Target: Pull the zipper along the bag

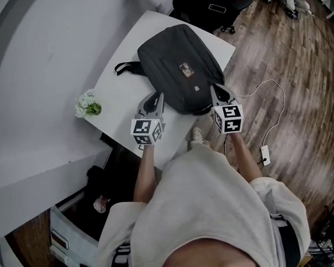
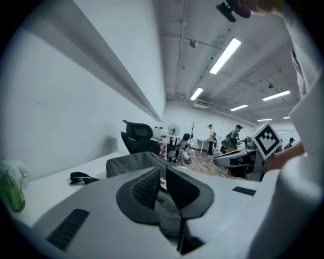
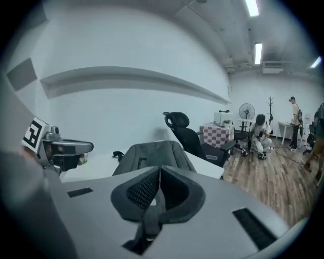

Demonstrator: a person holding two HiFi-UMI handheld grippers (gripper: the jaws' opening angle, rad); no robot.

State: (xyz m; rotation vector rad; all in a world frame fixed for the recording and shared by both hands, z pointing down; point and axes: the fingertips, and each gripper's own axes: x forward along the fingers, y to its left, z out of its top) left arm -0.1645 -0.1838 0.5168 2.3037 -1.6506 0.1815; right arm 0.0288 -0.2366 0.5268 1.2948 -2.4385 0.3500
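Head view is showing the left gripper [image 1: 159, 97] and right gripper [image 1: 215, 88], each with jaws together and empty, hovering over the near end of a dark bag [image 1: 178, 67]. The bag is lying flat on a white table [image 1: 124, 95], its long axis running away from the person and its strap [image 1: 123, 67] trailing left. White flowers [image 1: 88, 104] are standing at the table's left edge, with wooden floor [image 1: 292, 58] stretching off to the right.

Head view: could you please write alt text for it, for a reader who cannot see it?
Seen from above, a person holds the left gripper and right gripper at the near end of a dark backpack lying flat on a white table. A small bunch of flowers sits at the table's left edge.
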